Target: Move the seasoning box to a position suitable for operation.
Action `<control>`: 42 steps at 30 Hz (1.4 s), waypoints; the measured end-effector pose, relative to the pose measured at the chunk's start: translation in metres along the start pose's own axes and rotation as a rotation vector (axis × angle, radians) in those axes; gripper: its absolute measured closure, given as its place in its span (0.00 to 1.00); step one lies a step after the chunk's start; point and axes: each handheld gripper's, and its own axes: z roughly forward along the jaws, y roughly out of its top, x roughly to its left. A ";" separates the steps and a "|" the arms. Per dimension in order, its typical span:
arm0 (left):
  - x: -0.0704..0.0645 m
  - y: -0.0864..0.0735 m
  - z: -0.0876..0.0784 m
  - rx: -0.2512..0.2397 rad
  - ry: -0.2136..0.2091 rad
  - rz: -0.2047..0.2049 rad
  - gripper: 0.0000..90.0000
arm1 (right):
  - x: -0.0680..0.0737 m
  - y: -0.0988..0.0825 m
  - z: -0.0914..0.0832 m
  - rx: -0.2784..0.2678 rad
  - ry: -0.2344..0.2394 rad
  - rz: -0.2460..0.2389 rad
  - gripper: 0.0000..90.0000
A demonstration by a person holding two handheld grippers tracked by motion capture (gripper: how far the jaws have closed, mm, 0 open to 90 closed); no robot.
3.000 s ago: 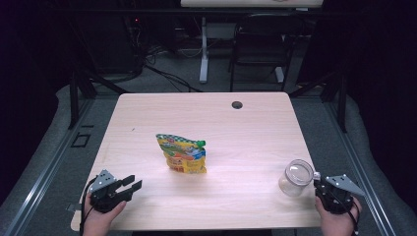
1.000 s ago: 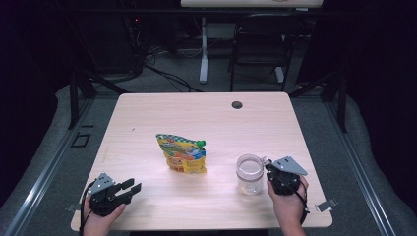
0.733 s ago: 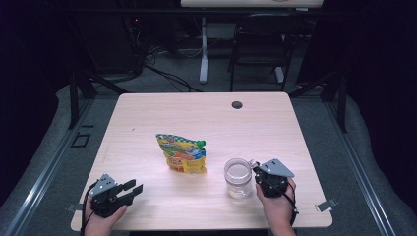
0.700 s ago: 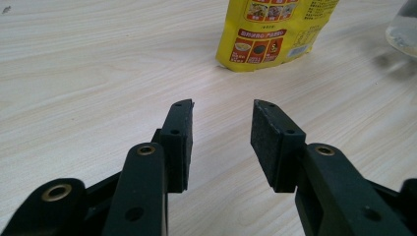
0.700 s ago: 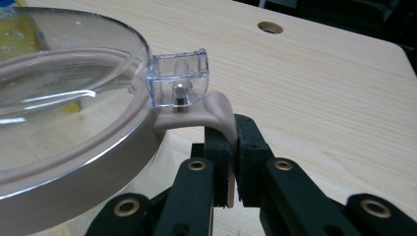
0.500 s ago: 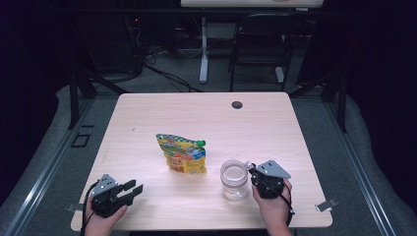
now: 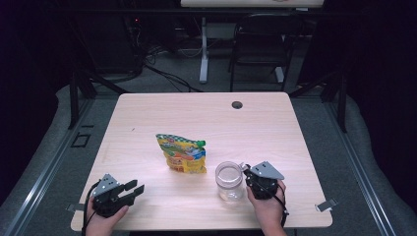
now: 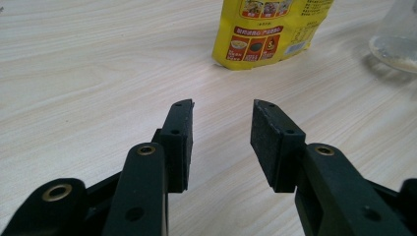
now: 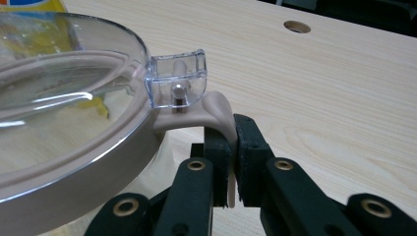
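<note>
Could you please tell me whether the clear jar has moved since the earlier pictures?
Yes. The clear jar, held by the right gripper, has moved left from the table's right edge to beside the snack bag.

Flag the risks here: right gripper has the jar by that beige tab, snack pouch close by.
1. The right gripper pinches only the thin beige tab at the rim of the clear jar; the tab could slip or bend and the jar tip.
2. The jar stands just right of the yellow snack pouch; sliding it further left may shove the pouch.
3. The left gripper is open near the table's front edge, so nothing steadies the jar.
</note>
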 end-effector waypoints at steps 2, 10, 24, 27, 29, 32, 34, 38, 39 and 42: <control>0.000 0.000 0.000 0.002 -0.001 0.003 0.67 | 0.002 -0.001 0.001 0.003 -0.001 -0.005 0.95; 0.000 0.001 0.001 0.009 -0.002 0.005 0.67 | 0.008 -0.005 0.002 0.006 0.004 -0.030 0.95; -0.002 0.002 0.003 0.014 -0.006 0.019 0.67 | 0.006 -0.010 0.001 0.025 0.007 -0.023 0.94; -0.003 0.002 0.005 0.007 -0.009 0.018 0.67 | 0.005 -0.013 -0.002 0.033 0.013 -0.019 0.94; -0.004 0.003 0.005 0.013 -0.010 0.023 0.67 | 0.005 -0.014 -0.002 0.031 0.015 -0.016 0.94; -0.006 0.004 0.009 0.011 -0.016 0.030 0.67 | 0.004 -0.017 -0.005 0.040 0.021 -0.008 0.94; -0.006 0.005 0.009 0.015 -0.021 0.034 0.67 | 0.003 -0.017 -0.006 0.044 0.023 -0.014 0.94; -0.008 0.008 0.013 0.023 -0.028 0.049 0.67 | 0.003 -0.020 -0.010 0.062 0.024 -0.013 0.94; -0.009 0.009 0.015 0.022 -0.031 0.052 0.67 | 0.002 -0.021 -0.010 0.068 0.025 -0.005 0.94; -0.010 0.010 0.016 0.021 -0.036 0.057 0.67 | 0.002 -0.022 -0.011 0.073 0.024 0.000 0.94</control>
